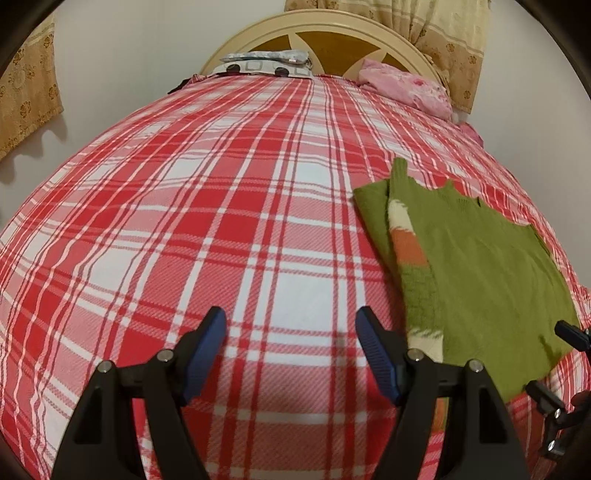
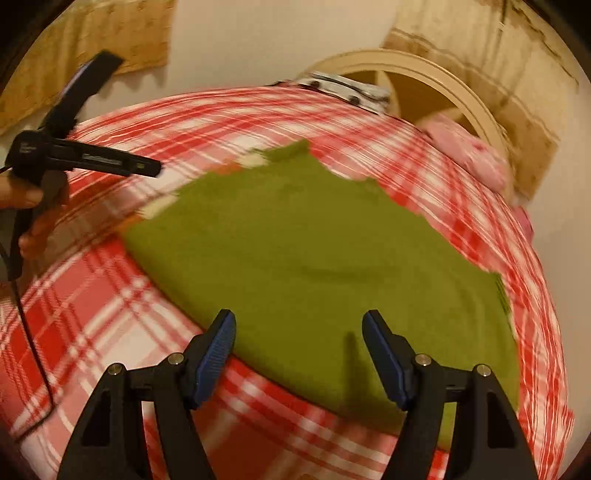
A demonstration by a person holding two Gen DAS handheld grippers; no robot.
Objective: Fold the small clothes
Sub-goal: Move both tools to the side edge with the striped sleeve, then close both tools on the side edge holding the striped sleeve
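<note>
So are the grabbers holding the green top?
No. Both the left gripper and the right gripper are open and empty; the green top lies loose on the bed.

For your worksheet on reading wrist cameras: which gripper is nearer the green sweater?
Right. The right gripper hangs open directly over the green sweater's near edge. The left gripper hangs open over bare checked bedspread, with the sweater off to its right.

Red-and-white plaid bedspread (image 1: 221, 229) spread beneath and ahead of the tool; cream round headboard (image 1: 317, 26) at the far end; patterned pillow (image 1: 266, 68) against it; crumpled pink cloth (image 1: 406, 90) far right; beige floral curtains (image 1: 443, 40) beyond, one on each side
</note>
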